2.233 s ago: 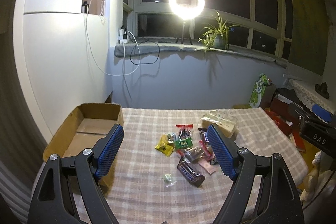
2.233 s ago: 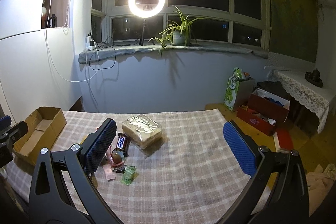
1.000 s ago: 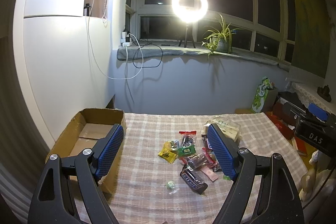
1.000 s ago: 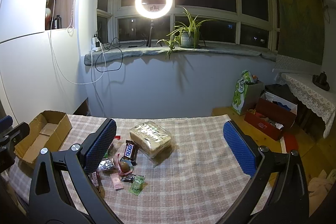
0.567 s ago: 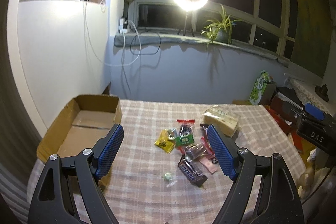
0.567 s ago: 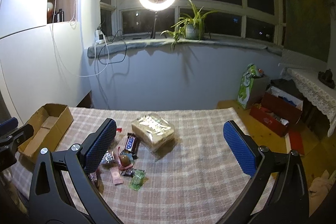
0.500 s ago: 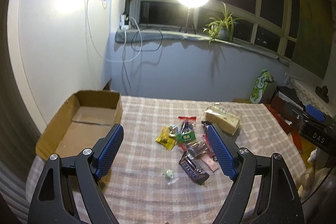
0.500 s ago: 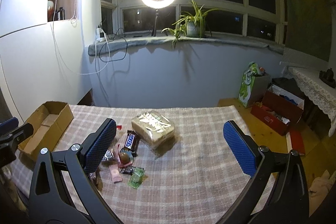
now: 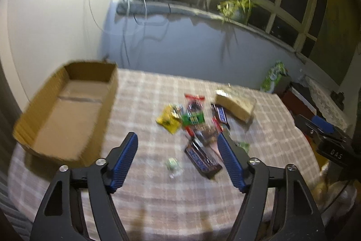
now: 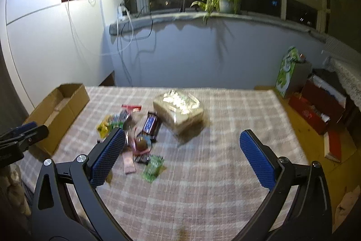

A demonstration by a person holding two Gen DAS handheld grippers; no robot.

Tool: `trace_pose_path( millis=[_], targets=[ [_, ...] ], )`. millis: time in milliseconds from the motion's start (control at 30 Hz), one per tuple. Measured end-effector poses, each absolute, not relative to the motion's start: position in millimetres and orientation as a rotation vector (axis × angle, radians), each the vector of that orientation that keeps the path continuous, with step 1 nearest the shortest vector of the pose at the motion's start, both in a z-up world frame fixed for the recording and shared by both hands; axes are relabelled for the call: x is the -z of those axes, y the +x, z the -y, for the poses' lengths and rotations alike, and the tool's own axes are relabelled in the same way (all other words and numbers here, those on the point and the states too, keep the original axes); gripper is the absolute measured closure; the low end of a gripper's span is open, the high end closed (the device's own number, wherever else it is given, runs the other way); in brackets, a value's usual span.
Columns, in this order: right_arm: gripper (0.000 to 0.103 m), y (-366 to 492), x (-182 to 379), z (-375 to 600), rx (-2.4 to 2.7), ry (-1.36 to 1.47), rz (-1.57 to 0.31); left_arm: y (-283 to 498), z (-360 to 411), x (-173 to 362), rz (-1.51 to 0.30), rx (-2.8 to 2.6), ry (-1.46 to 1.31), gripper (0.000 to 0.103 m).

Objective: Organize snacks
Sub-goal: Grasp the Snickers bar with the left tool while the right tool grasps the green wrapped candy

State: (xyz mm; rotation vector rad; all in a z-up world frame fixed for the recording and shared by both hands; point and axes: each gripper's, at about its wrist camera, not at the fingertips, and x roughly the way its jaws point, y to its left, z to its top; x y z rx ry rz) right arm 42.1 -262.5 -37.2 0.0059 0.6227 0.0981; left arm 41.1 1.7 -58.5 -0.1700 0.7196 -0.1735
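Left gripper (image 9: 177, 151): your jaws are closing, still wide apart, nothing between the pads, above the cloth
Right gripper (image 10: 181, 149): your jaws stand wide apart, empty, over bare cloth
Snacks (image 9: 194, 121): loose pile mid-table on the checked cloth (image 9: 158, 195); a bread pack (image 10: 178, 107) lies just beside it
Box (image 9: 65, 110): open cardboard, at your left table edge, apart from the pile

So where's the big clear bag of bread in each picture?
Left wrist view: the bread bag lies right of centre, at the far right end of the snack pile.
Right wrist view: the bread bag lies near the middle, right of the pile.
Shared landmark: the cardboard box at the table's left edge.
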Motion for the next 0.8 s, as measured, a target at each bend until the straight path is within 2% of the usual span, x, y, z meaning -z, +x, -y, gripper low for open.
trace_pose_path(
  millis=[67, 267, 467, 800],
  targets=[
    [0.003, 46.5, 48.4, 263.5, -0.119, 0.022, -0.662, 46.5, 0.9, 72.3, -0.773, 0.202, -0.195, 0.043],
    [0.022, 60.1, 82.3, 257.2, -0.179, 0.037, -0.785, 60.2, 8.1, 98.6, -0.876, 0.258, -0.247, 0.057],
    [0.035, 72.7, 109.3, 245.0, -0.242, 0.062, -0.888, 72.8, 15.3, 111.7, -0.922, 0.281, -0.259, 0.059],
    [0.04, 95.0, 139.9, 237.3, -0.249, 0.099, -0.972, 92.9, 30.3, 129.6, -0.959, 0.269, -0.208, 0.059]
  ],
)
